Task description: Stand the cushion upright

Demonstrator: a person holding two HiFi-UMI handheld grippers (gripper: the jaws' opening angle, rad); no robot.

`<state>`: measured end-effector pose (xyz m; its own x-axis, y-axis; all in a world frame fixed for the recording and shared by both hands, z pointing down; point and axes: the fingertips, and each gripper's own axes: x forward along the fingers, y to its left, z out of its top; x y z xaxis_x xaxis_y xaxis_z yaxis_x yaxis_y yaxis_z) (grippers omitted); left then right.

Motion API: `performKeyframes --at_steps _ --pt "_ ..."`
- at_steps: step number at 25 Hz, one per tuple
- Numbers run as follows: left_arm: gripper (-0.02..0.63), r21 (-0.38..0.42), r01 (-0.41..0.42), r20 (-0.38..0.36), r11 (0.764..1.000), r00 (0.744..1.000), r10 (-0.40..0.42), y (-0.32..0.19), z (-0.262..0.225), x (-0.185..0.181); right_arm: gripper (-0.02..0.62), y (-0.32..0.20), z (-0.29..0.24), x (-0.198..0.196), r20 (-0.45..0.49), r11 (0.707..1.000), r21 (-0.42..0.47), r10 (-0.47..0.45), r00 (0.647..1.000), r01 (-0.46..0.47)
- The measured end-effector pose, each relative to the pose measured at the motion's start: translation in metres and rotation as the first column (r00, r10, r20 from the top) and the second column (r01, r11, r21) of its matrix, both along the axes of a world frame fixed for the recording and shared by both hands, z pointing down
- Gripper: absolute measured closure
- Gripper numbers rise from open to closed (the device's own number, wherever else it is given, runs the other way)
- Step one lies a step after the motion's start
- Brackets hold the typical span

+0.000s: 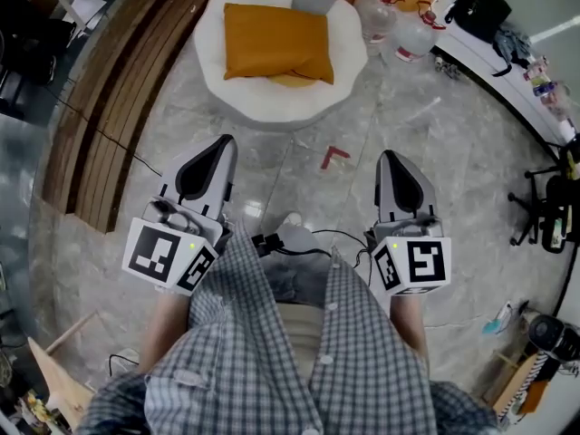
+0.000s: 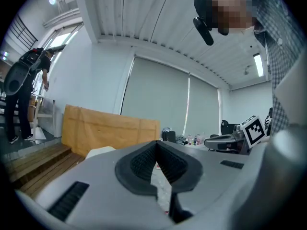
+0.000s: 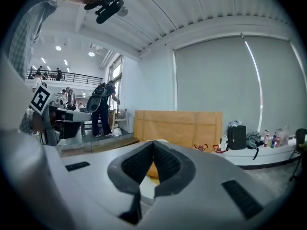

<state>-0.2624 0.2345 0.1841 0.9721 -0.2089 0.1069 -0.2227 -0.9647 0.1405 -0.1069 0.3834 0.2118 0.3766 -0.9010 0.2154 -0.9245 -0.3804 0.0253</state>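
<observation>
The person in a checked shirt holds both claws out level over the grey stone floor (image 1: 299,175). The left claw (image 1: 221,143) is closed with nothing in it; in the left gripper view its dark pads (image 2: 144,163) meet at the tip, and only floor shows through the gap lower down. The right claw (image 1: 391,157) is closed and empty too.

The orange cushion (image 1: 276,43) lies flat on a round white seat (image 1: 272,105), well ahead of both claws and roughly midway between their lines. Neither claw touches it. In the right gripper view a sliver of the cushion (image 3: 152,169) shows through the gap under the closed tips.

A red corner mark (image 1: 333,157) sits on the floor between the claws and the seat. Wooden steps (image 1: 109,125) run along the left. Two clear jugs (image 1: 394,21) stand right of the seat, and a black bag (image 1: 478,9) rests on a white ledge beyond them.
</observation>
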Motion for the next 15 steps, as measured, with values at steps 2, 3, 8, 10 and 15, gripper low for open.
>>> performKeyframes --at_steps 2,3,8,10,15 --pt "0.598 -0.001 0.002 0.001 1.0 1.0 -0.002 0.002 0.0 0.01 0.589 0.001 0.0 0.011 0.002 1.0 0.004 -0.002 1.0 0.002" --pt "0.598 -0.001 0.002 0.003 1.0 1.0 -0.002 0.004 0.001 0.014 0.589 0.001 0.001 0.016 0.003 1.0 0.005 -0.003 1.0 0.003" --pt "0.598 0.002 -0.013 0.012 1.0 1.0 0.013 0.004 -0.001 0.034 0.589 0.005 0.003 0.029 0.015 1.0 0.005 0.009 1.0 -0.009" --pt "0.598 0.002 -0.022 0.011 1.0 1.0 0.022 0.004 -0.002 0.039 0.59 0.006 0.005 0.032 0.02 1.0 0.002 0.016 1.0 -0.016" --pt "0.598 -0.001 -0.042 0.011 0.999 0.999 0.042 0.003 0.0 0.047 0.589 0.011 0.01 0.035 0.031 0.999 -0.009 0.04 0.999 -0.039"
